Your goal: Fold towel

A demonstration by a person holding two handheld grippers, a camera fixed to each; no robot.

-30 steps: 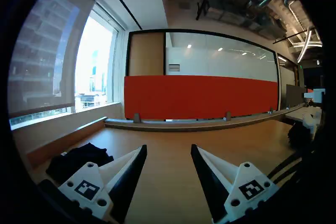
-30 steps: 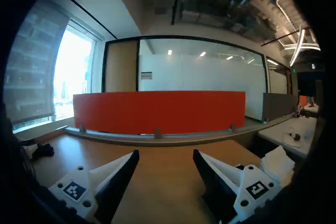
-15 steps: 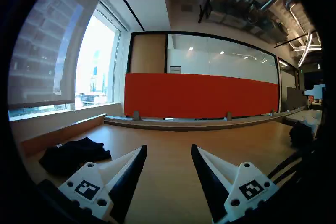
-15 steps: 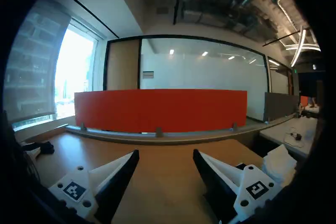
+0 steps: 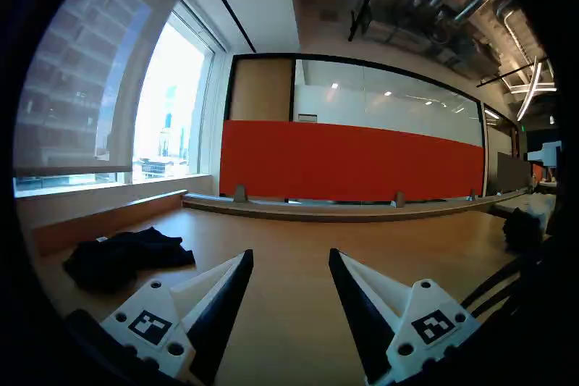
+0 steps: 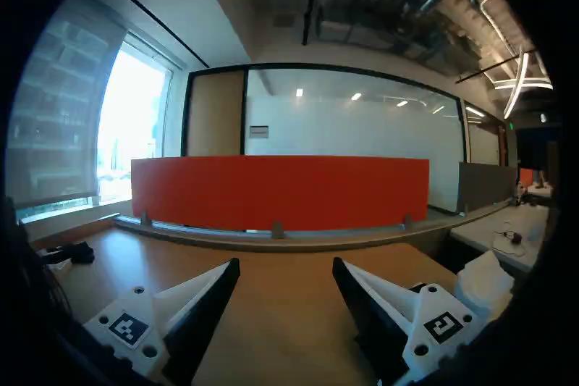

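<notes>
A crumpled black towel [image 5: 123,256] lies on the wooden table [image 5: 304,241] at the left, just beyond the left finger of my left gripper [image 5: 288,270]. That gripper is open above the bare tabletop with nothing between its fingers. In the right gripper view my right gripper [image 6: 286,277] is also open over the wood, holding nothing. A stack of folded white cloth [image 6: 481,283] sits at the table's right edge beside its right finger. A small dark bundle [image 6: 72,252] lies far left in that view.
An orange divider panel [image 5: 351,161] stands along the table's far edge. A wooden ledge and windows [image 5: 166,125] run along the left. A dark object [image 5: 522,228] and cables sit at the right. Another desk [image 6: 499,230] stands beyond the right edge.
Both views have dipped slightly, so the divider and windows sit a little higher. The black towel has shifted left and down in the left gripper view. Both grippers stay open.
</notes>
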